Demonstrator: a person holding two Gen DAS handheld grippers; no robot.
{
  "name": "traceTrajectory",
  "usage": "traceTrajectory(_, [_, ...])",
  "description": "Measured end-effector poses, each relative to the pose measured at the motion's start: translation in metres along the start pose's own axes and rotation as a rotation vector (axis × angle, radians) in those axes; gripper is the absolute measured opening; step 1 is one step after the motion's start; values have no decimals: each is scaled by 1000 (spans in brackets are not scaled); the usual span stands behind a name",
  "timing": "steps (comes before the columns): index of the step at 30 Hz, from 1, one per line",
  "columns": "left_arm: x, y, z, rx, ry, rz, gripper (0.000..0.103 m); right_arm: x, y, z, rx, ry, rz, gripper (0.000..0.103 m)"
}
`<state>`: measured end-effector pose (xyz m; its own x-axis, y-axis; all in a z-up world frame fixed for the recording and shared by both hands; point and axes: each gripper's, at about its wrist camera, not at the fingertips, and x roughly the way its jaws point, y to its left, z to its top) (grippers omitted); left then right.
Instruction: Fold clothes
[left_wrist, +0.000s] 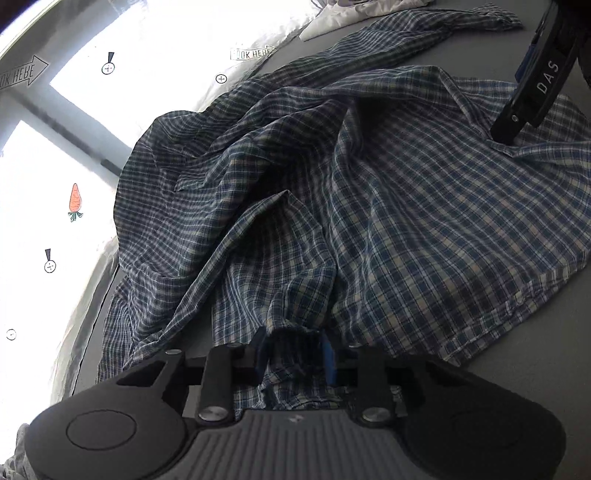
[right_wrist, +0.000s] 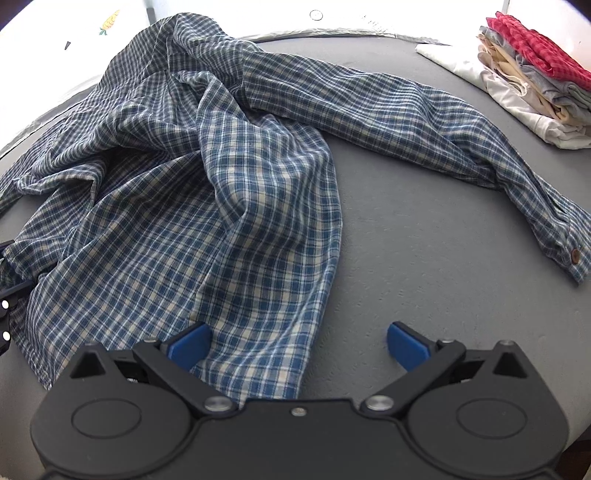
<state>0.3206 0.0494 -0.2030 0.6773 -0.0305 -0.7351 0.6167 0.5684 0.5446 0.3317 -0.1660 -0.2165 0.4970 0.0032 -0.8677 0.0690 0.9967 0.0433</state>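
A blue and white plaid shirt (left_wrist: 332, 192) lies crumpled on the grey table (left_wrist: 517, 332). My left gripper (left_wrist: 293, 356) is shut on a bunched fold of it at the near edge, with cloth filling the gap between the blue pads. In the right wrist view the shirt (right_wrist: 192, 206) spreads to the left, and one sleeve (right_wrist: 461, 147) stretches right with its buttoned cuff (right_wrist: 574, 258) flat on the table. My right gripper (right_wrist: 297, 341) stands wide open over the shirt's near hem, its left pad on the cloth, its right pad over bare table. One finger (left_wrist: 532, 88) of it shows upper right.
A stack of folded clothes (right_wrist: 535, 74), red check on top and white beneath, sits at the table's far right. Beyond the table's left edge is a bright white surface with a carrot sticker (left_wrist: 75, 201) and arrow marks. Bare grey table (right_wrist: 443, 240) lies right of the shirt.
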Motion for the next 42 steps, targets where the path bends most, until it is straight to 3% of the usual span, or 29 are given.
traceTrajectory(3, [0,11,-2,-91,-13,-17,9,-3,-2,2,20,-11,-11,91])
traceTrajectory(5, [-2,21,-4,-176,-24,-27,8,-6,-4,4,24,-21,-23,70])
traceTrajectory(6, [-3,26,-5,-218,-30,-33,8,-7,-5,5,25,-24,-28,66])
traceTrajectory(12, [-24,75,-20,-705,-42,-64,8,-11,-16,5,51,-40,16,37])
traceTrajectory(14, [-32,84,-28,-857,-53,-72,8,-12,-22,4,73,-40,57,5])
traceTrajectory(15, [-36,87,-32,-925,-56,-73,8,-12,-26,4,91,-37,84,1])
traceTrajectory(18, [-49,93,-46,-1106,-68,-65,5,-14,-35,1,127,-39,133,1])
traceTrajectory(25, [-92,84,-96,-1507,-87,-7,2,-28,-62,1,119,-71,148,0])
traceTrajectory(30, [-122,59,-109,-1599,-71,99,1,-31,-76,3,93,-88,153,0])
traceTrajectory(42, [-229,33,-133,-1839,-173,323,0,-70,-119,24,34,-208,107,0])
